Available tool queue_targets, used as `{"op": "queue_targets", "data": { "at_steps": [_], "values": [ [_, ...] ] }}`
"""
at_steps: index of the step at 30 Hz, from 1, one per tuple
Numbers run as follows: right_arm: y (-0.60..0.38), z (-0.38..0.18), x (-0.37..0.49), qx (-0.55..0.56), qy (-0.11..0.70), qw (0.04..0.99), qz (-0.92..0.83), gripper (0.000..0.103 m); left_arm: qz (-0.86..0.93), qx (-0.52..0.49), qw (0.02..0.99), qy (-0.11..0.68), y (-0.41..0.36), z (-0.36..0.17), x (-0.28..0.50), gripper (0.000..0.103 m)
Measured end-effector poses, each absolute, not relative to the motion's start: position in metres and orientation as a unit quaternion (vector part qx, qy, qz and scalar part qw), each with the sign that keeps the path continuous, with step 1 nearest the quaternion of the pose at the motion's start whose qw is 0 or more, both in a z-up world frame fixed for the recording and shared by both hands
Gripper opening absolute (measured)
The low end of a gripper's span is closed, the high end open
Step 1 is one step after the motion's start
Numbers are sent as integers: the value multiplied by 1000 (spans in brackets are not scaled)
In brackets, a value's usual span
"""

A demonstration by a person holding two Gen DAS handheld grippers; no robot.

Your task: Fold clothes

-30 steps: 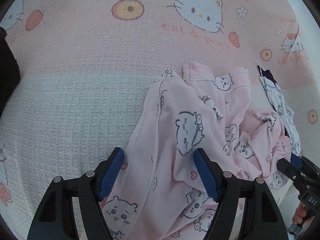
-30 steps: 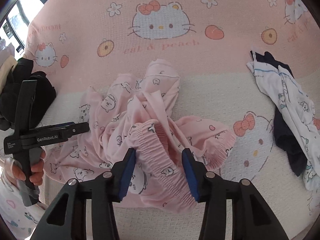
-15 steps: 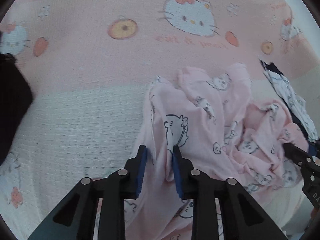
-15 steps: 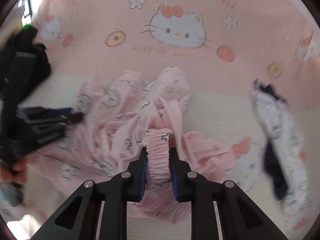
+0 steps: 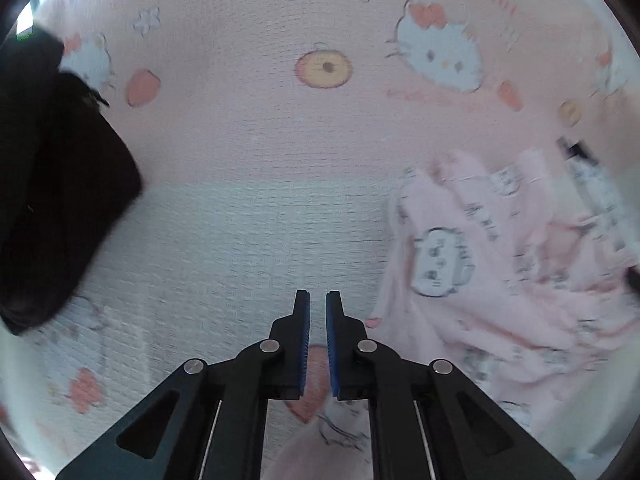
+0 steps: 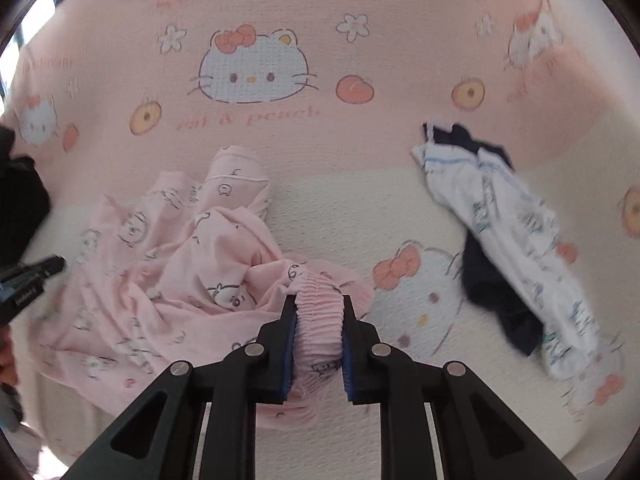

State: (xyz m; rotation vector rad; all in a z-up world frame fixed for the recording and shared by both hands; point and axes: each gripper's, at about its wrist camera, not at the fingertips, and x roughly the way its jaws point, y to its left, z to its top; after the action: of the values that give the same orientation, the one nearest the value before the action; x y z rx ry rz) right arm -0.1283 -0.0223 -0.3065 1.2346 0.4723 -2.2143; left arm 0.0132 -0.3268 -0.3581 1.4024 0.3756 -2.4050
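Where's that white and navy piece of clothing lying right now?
In the right wrist view, the white and navy garment lies on the blanket at the right, apart from the pink pyjamas.

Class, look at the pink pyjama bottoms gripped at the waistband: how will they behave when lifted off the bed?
The pink pyjama bottoms lie crumpled in soft folds, so they will probably hang limp rather than hold a shape. The thin cloth looks light. The gathered elastic waistband bunches thickly inside the right gripper, which should resist slipping.
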Motion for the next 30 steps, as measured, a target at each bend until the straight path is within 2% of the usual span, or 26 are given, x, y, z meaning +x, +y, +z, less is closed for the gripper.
{"op": "queue_targets", "data": {
  "at_steps": [5, 10, 12, 16, 17, 18, 19, 20, 21, 22, 23, 26, 30],
  "values": [
    [-14, -305, -130, 461, 176, 249, -833, 17, -837, 494, 152, 181, -329, -365, 19, 6],
    [3, -310, -147, 466, 182, 203, -842, 17, -835, 506, 149, 155, -321, -369, 18, 6],
    [12, -314, -156, 472, 169, 193, -843, 17, -836, 509, 142, 150, -318, -370, 19, 6],
    [25, -313, -164, 491, 101, 240, -832, 18, -839, 502, 129, 165, -318, -366, 24, 7],
    [27, -309, -162, 487, 87, 249, -833, 22, -837, 503, 124, 178, -320, -365, 25, 7],
    [30, -305, -160, 484, 74, 257, -833, 45, -829, 510, 116, 200, -324, -367, 25, 8],
    [33, -302, -158, 482, 60, 266, -833, 62, -820, 516, 109, 221, -328, -368, 26, 13],
    [36, -298, -156, 481, 51, 267, -834, 82, -811, 523, 101, 242, -332, -370, 26, 29],
    [39, -295, -154, 482, 40, 270, -832, 82, -805, 525, 95, 259, -334, -370, 28, 42],
    [43, -293, -151, 484, 29, 274, -830, 82, -805, 521, 92, 269, -336, -367, 32, 65],
    [46, -291, -150, 490, 21, 277, -826, 82, -804, 518, 90, 278, -337, -365, 35, 70],
    [56, -286, -143, 509, 4, 281, -814, 82, -802, 506, 82, 307, -341, -359, 47, 70],
    [55, -270, -124, 503, 38, 288, -814, 82, -798, 493, 72, 341, -346, -350, 64, 70]
  ]
}}
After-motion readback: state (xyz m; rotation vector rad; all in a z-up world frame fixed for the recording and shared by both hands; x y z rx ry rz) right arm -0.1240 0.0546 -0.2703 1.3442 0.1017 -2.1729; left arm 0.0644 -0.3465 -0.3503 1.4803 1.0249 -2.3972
